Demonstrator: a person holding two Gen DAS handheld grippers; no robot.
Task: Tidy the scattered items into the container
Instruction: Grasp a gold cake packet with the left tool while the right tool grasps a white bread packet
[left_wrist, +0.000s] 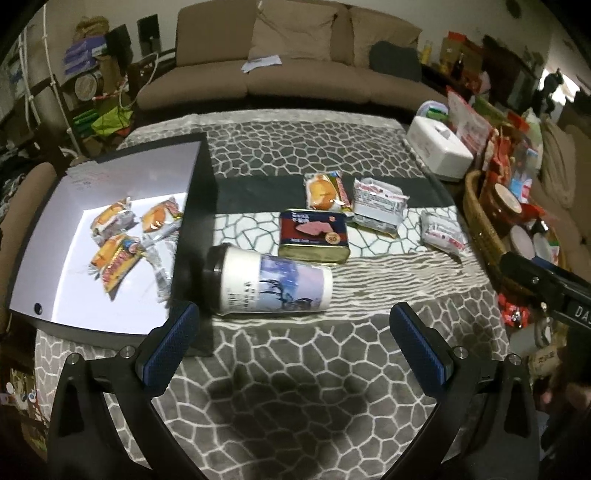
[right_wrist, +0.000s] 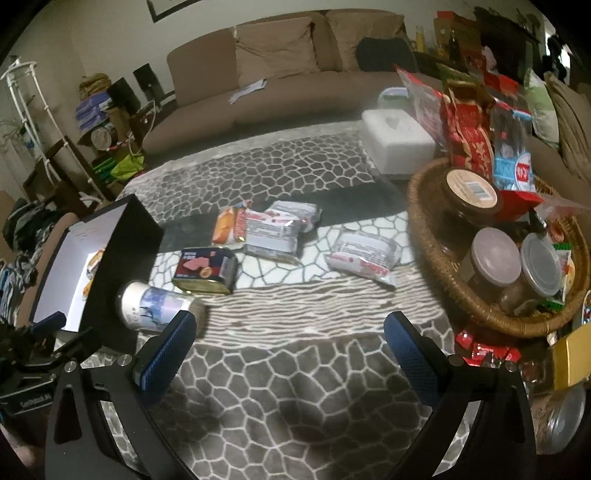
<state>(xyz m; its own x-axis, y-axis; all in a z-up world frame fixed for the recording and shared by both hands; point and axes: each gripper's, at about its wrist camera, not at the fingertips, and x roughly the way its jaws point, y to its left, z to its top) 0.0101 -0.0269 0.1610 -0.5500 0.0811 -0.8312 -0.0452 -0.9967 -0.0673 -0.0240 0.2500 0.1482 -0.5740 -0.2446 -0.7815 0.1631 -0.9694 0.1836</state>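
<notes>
Both tongs hover over the tabletop (left_wrist: 295, 387), which is covered by a grey cloth with a white cracked-stone pattern. The left tongs (left_wrist: 295, 328) stand wide apart with nothing between their blue pads, and the right tongs (right_wrist: 290, 332) are equally wide and empty.

The container (left_wrist: 110, 173), a black box with a white inside, sits at the left side of the tabletop. Three orange snack packets (left_wrist: 122, 236) already lie on its floor, close together.

Just right of the box a paper cup (left_wrist: 269, 282) lies on its side (dark lid toward the box, a deer printed on its sleeve). It is the nearest item to the left tongs, a little ahead of the left pad. Behind the cup, touching or nearly so, rests a red and blue tin (left_wrist: 314, 236). Farther back lie an orange cake packet (left_wrist: 325, 192) and, against its right edge, a white wrapped pack (left_wrist: 376, 203). Another white pack (left_wrist: 443, 232) lies apart to the right, near a wicker basket (right_wrist: 428, 221) full of jars and red packets. A white tissue box (left_wrist: 439, 147) stands at the far right corner, and a brown sofa (left_wrist: 280, 55) runs behind the tabletop.
</notes>
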